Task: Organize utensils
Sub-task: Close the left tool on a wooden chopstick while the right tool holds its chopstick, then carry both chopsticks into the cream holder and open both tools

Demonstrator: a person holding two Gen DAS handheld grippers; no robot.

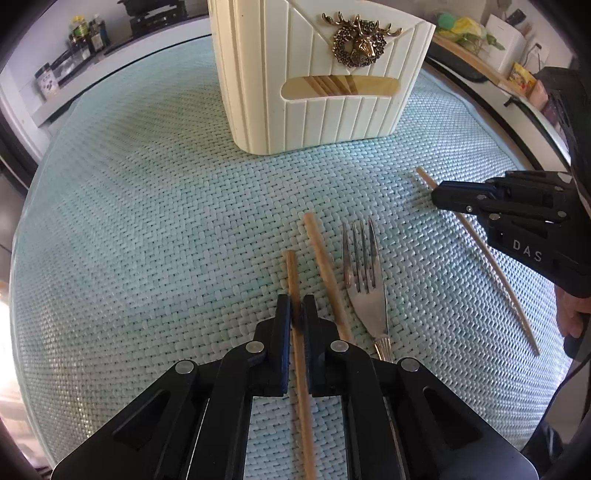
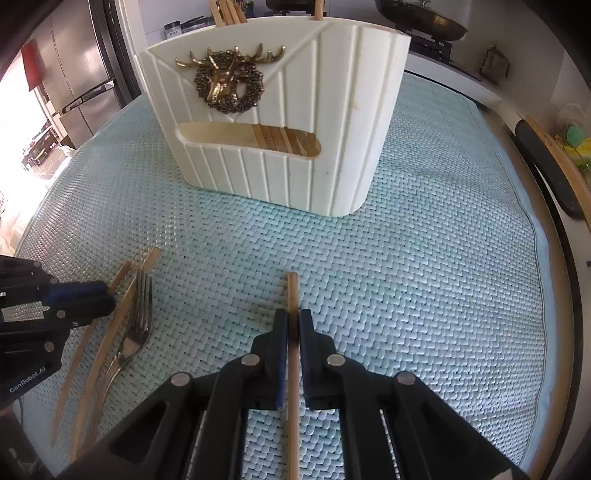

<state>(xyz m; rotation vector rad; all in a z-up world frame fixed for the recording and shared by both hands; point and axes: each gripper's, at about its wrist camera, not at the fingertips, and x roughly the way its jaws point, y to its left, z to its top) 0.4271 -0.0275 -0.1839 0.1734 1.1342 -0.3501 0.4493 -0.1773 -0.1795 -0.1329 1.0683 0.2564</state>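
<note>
A cream ribbed utensil holder (image 1: pixel 317 74) with a brass deer emblem stands on a light blue woven mat (image 1: pixel 147 221); it also shows in the right wrist view (image 2: pixel 280 122), with chopsticks visible through its slot and sticking out the top. My left gripper (image 1: pixel 296 306) is shut on a wooden chopstick (image 1: pixel 293 273) lying on the mat. Beside it lie a second chopstick (image 1: pixel 325 269) and a silver fork (image 1: pixel 364 269). My right gripper (image 2: pixel 293 321) is shut on another chopstick (image 2: pixel 292 291), which also shows in the left wrist view (image 1: pixel 491 258).
The mat covers a round table. A stainless fridge (image 2: pixel 70 74) stands at the left, a counter with jars and bottles (image 1: pixel 81 37) behind, a dark pan (image 2: pixel 421 18) at the back right, and a black-edged wooden tray (image 2: pixel 554 166) at the right.
</note>
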